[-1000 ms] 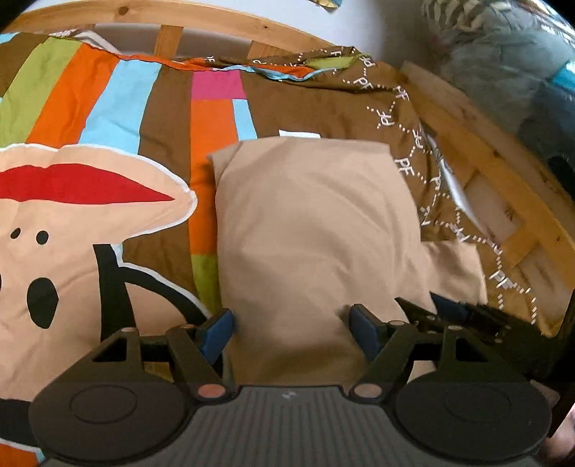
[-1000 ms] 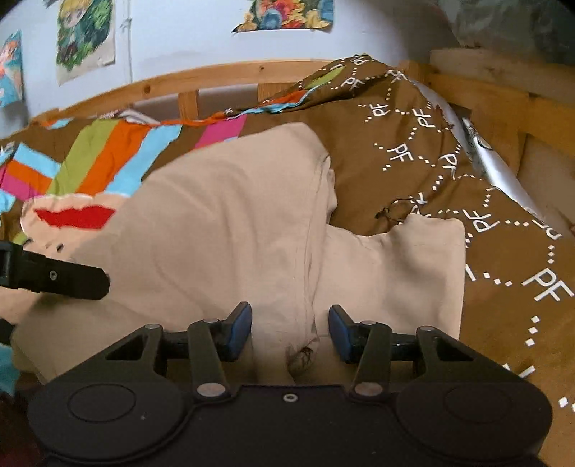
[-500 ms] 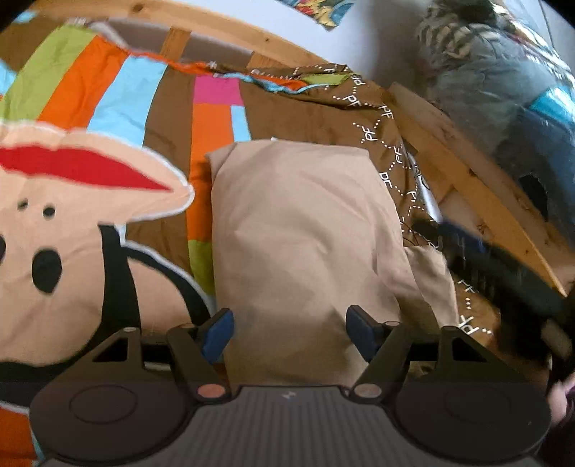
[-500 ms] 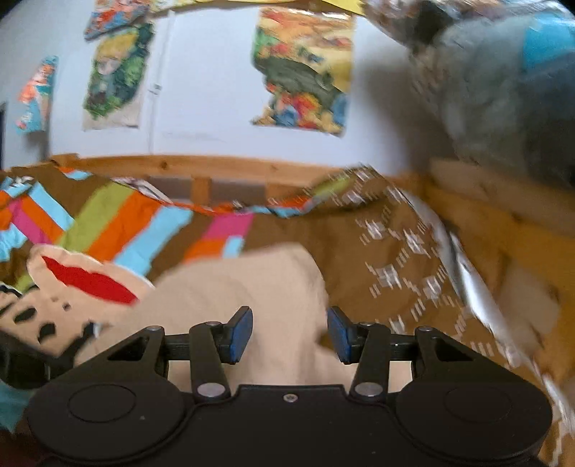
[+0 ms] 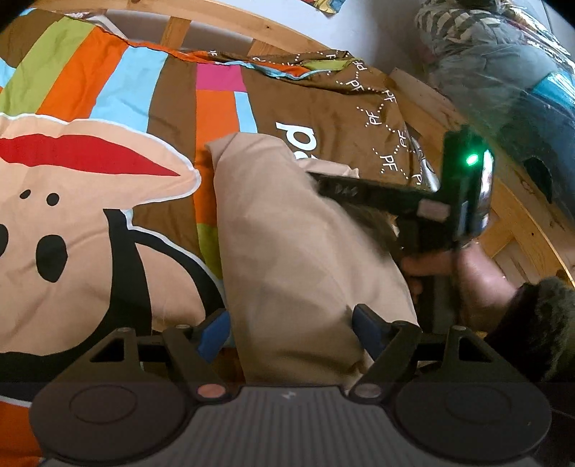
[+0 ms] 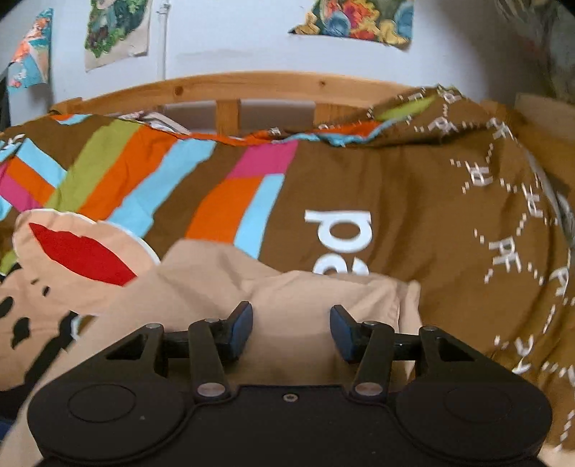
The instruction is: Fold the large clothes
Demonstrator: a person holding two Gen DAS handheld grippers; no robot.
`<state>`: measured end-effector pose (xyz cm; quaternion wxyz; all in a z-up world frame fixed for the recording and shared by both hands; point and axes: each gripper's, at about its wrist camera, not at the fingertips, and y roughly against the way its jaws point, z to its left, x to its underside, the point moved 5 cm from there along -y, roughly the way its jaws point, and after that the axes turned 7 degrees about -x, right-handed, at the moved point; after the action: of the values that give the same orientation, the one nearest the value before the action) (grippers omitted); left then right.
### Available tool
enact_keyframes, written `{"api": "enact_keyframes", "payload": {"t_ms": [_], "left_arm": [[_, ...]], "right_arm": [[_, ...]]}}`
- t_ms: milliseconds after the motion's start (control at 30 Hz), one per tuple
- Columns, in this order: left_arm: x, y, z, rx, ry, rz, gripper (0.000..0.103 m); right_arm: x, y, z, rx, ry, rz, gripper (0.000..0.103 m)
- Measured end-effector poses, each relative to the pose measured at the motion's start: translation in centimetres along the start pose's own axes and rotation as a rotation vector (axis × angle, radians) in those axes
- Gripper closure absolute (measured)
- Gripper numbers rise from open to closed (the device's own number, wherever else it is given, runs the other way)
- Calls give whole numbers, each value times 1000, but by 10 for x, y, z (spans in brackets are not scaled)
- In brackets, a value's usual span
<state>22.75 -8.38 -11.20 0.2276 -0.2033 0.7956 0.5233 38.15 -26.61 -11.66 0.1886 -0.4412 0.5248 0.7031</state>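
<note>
A beige garment (image 5: 287,233) lies folded in a long strip on the patterned duvet (image 5: 107,100). My left gripper (image 5: 291,332) is open, its blue-padded fingers straddling the garment's near end without closing on it. In the left wrist view, the right gripper's black body (image 5: 424,204), held by a hand (image 5: 478,283), reaches across the garment's right side; its tips are hidden by cloth. In the right wrist view, my right gripper (image 6: 291,330) is open just above the beige garment (image 6: 287,298), with nothing pinched between its fingers.
A wooden bed frame (image 5: 503,222) runs along the right, and the headboard (image 6: 251,86) stands behind. Bagged bedding (image 5: 503,64) is piled at the far right. Posters (image 6: 115,32) hang on the white wall. White letters (image 6: 337,233) show on the brown duvet.
The right gripper swung up and came down over the garment's right side. The sleeve that stuck out to the right is no longer lying there. The garment's far edge sits nearer, uncovering white letters.
</note>
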Motion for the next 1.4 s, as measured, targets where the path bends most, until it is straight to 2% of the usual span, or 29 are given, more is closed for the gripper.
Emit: {"api": "enact_keyframes", "payload": {"t_ms": [133,233,300,367,467,600,633,700,733,800,900,933,1067,1267,1400], "left_arm": [[2,0,-2,-15,-19,0,21],[4,3,2,-3,1,1,21],[7,3,4,14,19,1,20],[11,2,7,42,53,9,19],[14,1,11,50,87,23,17],[14,0,6,13,36,16,16],[14,0,4,4,24,11,16],[14,-1,4,-1,22,8,14],[14,-1,5,3,32,11,13],[15,-2,9,20,62,9,11],[19,0,13,43,99,-11,9],[20,0,14,46,105,-11,6],[23,1,13,39,104,-24,1],[21,3,12,56,108,-28,1],[18,2,14,71,142,-34,1]], "right_arm": [[4,3,-2,-8,-25,-16,53],[-3,42,-7,-54,-66,-39,53],[-1,75,-4,-88,-41,-44,50],[9,100,2,-101,6,-5,44],[35,121,14,-93,72,66,40],[68,106,19,16,173,165,36],[70,101,18,19,164,167,34],[71,96,9,21,99,178,20],[72,94,4,19,69,180,18],[75,97,-6,-10,-3,174,17],[69,112,-8,11,-39,177,20],[65,121,-8,19,-38,157,20],[58,157,-14,63,-70,59,3],[65,165,-49,165,-173,72,2],[73,154,-71,114,-327,86,1]]}}
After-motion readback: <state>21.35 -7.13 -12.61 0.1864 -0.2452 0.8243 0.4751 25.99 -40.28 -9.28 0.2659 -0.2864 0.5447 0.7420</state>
